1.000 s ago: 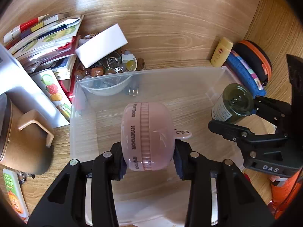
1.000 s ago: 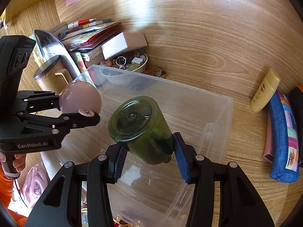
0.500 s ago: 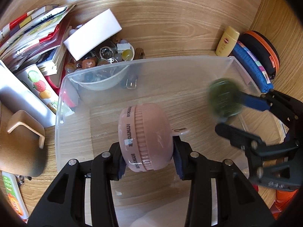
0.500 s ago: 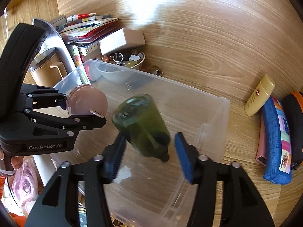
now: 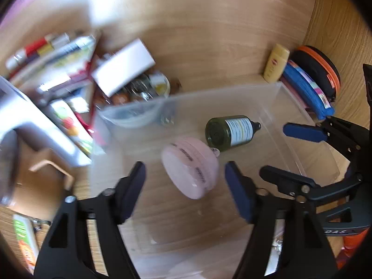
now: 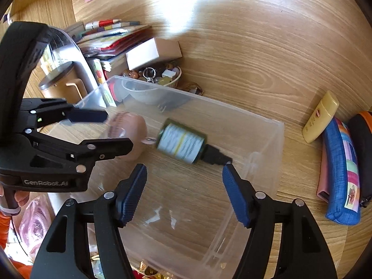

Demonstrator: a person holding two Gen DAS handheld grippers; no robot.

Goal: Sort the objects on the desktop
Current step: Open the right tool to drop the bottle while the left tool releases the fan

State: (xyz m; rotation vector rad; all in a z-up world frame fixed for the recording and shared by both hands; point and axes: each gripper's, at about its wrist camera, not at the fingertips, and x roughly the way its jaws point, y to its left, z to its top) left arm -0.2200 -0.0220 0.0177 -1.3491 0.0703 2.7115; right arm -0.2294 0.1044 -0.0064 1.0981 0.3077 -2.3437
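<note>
A clear plastic bin [image 5: 293,107] [image 6: 276,144] stands on the wooden desk. A pink round case [image 5: 190,167] [image 6: 130,134] lies tilted inside it, blurred. A dark green bottle [image 5: 230,132] [image 6: 183,144] with a white label lies on its side inside the bin, touching the case. My left gripper [image 5: 184,188] is open above the bin with the pink case between its fingers, free of them. My right gripper [image 6: 184,190] is open above the bin, just near of the bottle. Each gripper shows in the other's view, left [image 6: 93,127], right [image 5: 290,153].
Behind the bin sit a bowl of trinkets [image 6: 160,76], a white box [image 6: 151,53] and stacked books [image 6: 109,34]. A brown mug [image 6: 60,86] stands left. A yellow tube [image 6: 320,116], a blue pencil case [image 6: 341,174] and a black-orange case [image 5: 318,67] lie right.
Both grippers have opened. The green bottle dropped from the right gripper into the bin, then the pink case left the left gripper and lies in the bin. The left wrist view tilted up.
</note>
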